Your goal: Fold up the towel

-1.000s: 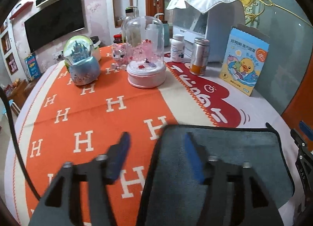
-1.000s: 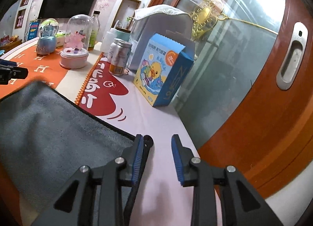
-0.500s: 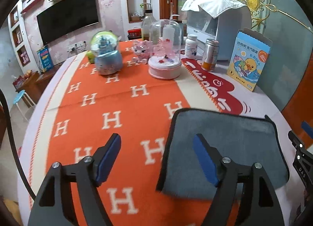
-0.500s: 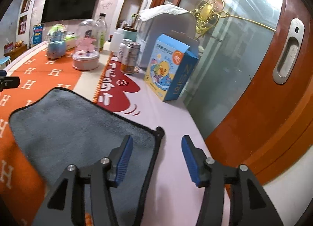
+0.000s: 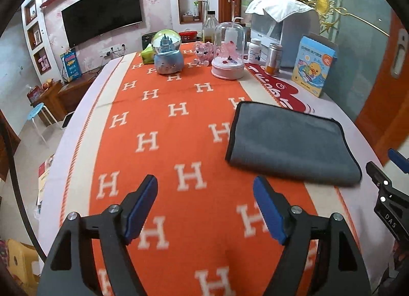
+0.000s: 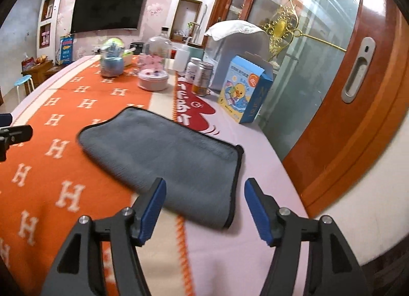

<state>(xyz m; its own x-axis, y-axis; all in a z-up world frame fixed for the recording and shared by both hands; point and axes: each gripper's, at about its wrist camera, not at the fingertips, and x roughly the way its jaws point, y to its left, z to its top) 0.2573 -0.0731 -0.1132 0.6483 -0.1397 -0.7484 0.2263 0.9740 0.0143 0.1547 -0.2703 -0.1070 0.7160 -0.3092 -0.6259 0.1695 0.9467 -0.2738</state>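
A grey towel with black edging [image 5: 288, 140] lies folded flat on the orange H-patterned tablecloth [image 5: 163, 127]; it also shows in the right wrist view [image 6: 166, 157]. My left gripper [image 5: 205, 206] is open and empty, held above the cloth, short of the towel's near left corner. My right gripper [image 6: 203, 209] is open and empty, held above the towel's near right corner. The right gripper's tip shows at the right edge of the left wrist view [image 5: 383, 188].
At the table's far end stand a blue snow globe [image 5: 167, 53], a pink glass-dome ornament [image 5: 228, 53], bottles [image 5: 254, 50], a tin can [image 5: 273, 59] and a blue duck box [image 5: 313, 65]. An orange door [image 6: 358, 106] is on the right.
Both grippers have opened wider and pulled back and up from the towel. The towel now lies free on the table, farther from both cameras.
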